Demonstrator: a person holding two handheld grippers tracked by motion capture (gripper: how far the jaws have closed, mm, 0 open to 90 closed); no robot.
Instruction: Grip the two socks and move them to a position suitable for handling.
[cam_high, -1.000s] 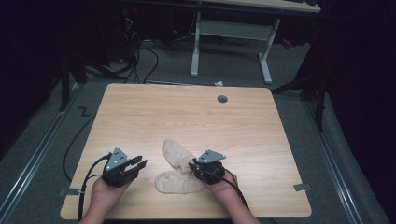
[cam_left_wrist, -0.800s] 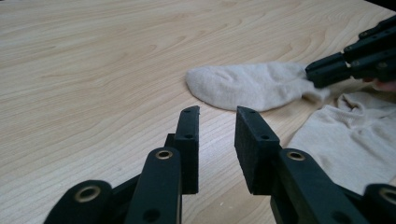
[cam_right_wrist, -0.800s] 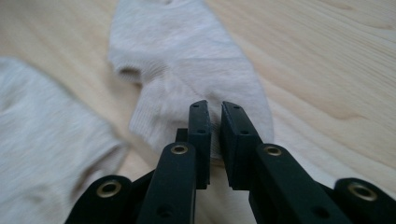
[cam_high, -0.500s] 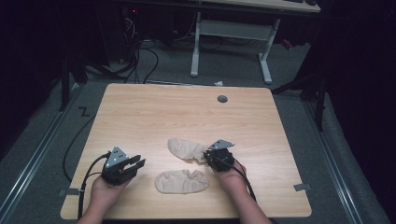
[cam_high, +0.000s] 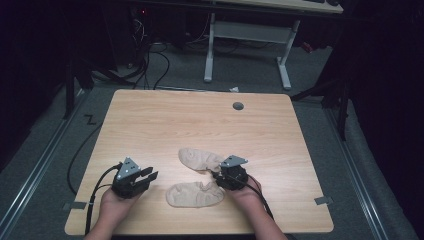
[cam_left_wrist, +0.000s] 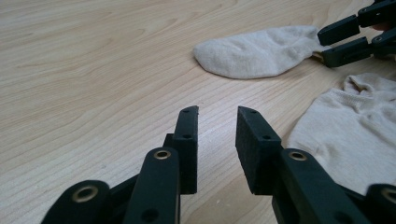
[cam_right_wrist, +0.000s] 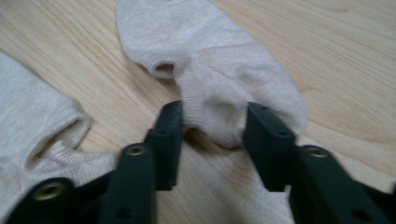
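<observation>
Now our right gripper (cam_high: 218, 176) jaws just opened around far sock's (cam_high: 200, 158) heel, releasing it beside near sock (cam_high: 195, 195); socks now apart. Our left gripper (cam_high: 148, 176) open, empty.

My left gripper (cam_high: 146, 176), at seven o'clock on the table: black body, grey three-cornered plate on top, black cable looping off its rear. Seen along its own length, I count two black arms with brass-ringed holes, ending in flat rectangular black pads (cam_left_wrist: 257, 140) with small screw holes. My right gripper (cam_high: 220, 176), at five o'clock: same black build, same grey plate, black cable trailing back beside my forearm. Its arms carry identical brass-ringed holes and square-edged matte pads (cam_right_wrist: 266, 135). My forearms are bare, with no sleeves or gloves.
</observation>
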